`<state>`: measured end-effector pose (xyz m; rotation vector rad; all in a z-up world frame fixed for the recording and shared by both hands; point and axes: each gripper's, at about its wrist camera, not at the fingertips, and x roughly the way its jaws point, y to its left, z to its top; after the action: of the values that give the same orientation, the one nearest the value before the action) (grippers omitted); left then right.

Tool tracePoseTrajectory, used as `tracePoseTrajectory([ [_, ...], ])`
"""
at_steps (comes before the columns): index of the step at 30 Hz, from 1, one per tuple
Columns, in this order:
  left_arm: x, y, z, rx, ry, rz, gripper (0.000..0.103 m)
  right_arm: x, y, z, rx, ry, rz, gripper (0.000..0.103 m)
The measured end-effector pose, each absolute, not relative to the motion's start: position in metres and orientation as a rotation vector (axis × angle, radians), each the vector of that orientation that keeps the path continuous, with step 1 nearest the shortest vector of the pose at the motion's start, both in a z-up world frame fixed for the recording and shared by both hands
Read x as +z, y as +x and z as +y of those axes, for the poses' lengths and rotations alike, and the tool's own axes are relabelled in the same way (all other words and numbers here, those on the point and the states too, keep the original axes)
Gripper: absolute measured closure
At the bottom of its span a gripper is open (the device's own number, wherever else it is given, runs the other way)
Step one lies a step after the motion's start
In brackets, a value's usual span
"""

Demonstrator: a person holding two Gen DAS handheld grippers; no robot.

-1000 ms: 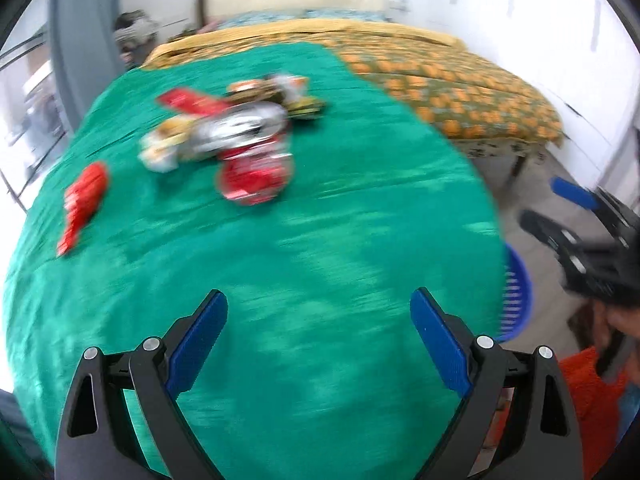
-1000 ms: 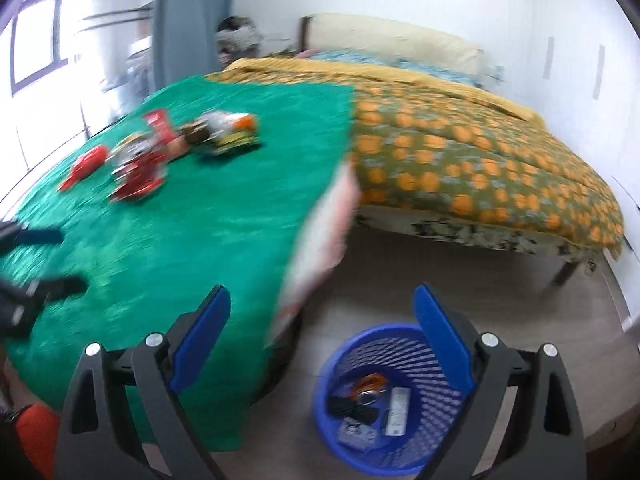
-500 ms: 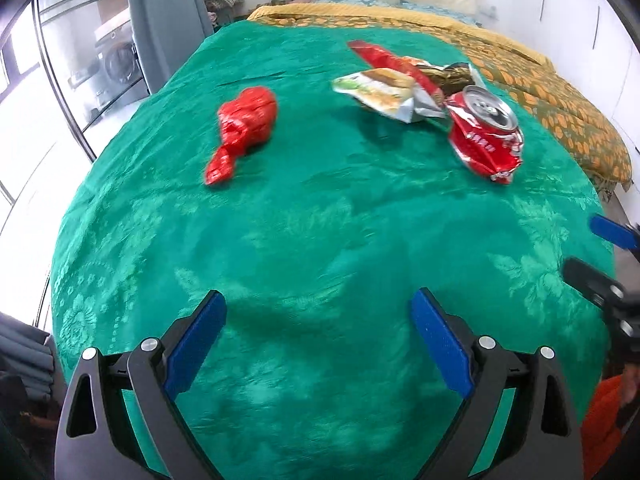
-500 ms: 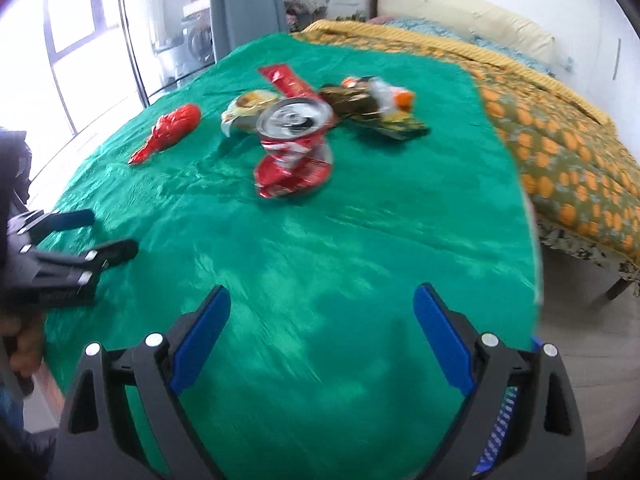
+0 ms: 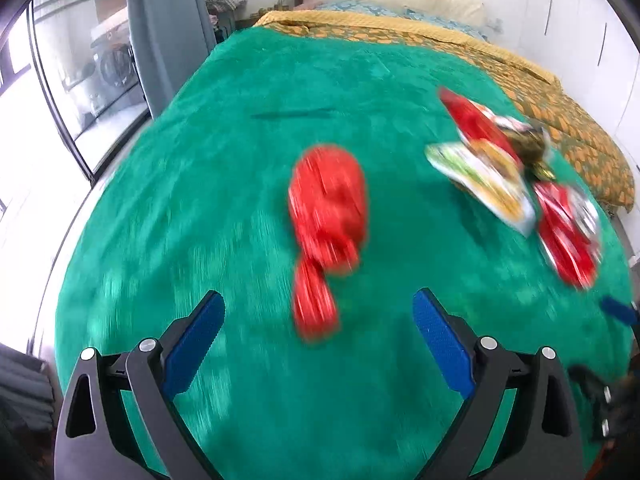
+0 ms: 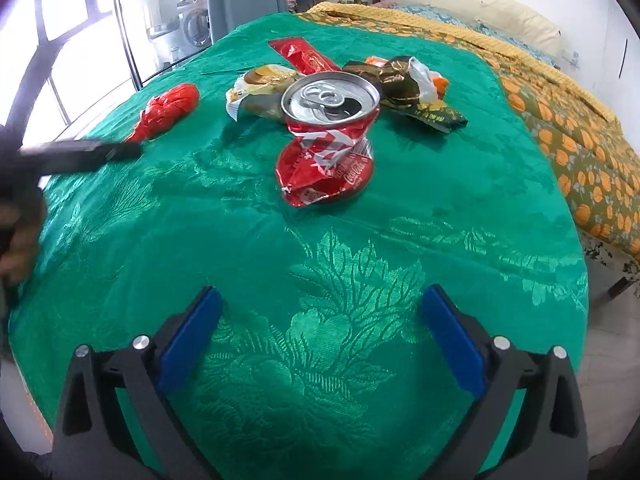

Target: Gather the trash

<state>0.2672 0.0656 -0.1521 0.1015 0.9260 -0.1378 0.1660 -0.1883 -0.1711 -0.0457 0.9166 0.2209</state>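
Two tongs: both stand wide, nothing between the blue pads.
Left wrist view: left gripper [image 5: 316,320] over the green cloth [image 5: 240,160]; crumpled red wrapper [image 5: 326,216] just ahead of it, blurred.
Right wrist view: right gripper [image 6: 320,312] has just been opening, empty; crushed red can [image 6: 328,144] ahead, snack wrappers [image 6: 400,84] behind it.

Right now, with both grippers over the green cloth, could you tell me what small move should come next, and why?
Probably ease the right gripper forward to straddle the crushed red can. Its jaws have just been opening, with nothing between them, and the can is the nearest trash, straight ahead on the green cloth.
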Motion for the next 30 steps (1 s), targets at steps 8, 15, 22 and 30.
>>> tracePoseTrajectory([
  [8,-0.165,0.320,0.050,-0.109,0.171,0.952,0.009,-0.171,0.167,-0.188,0.213,-0.054,0.916,0.005],
  [15,-0.162,0.322,0.054,-0.135,0.106,0.937,0.051,-0.171,0.167,-0.188,0.214,-0.053,0.916,0.005],
  [22,-0.146,0.274,0.051,-0.172,0.074,0.960,0.060,-0.171,0.166,-0.187,0.214,-0.052,0.916,0.005],
  [30,-0.159,0.199,0.030,-0.222,0.059,0.951,0.056,-0.171,0.166,-0.188,0.217,-0.045,0.916,0.005],
])
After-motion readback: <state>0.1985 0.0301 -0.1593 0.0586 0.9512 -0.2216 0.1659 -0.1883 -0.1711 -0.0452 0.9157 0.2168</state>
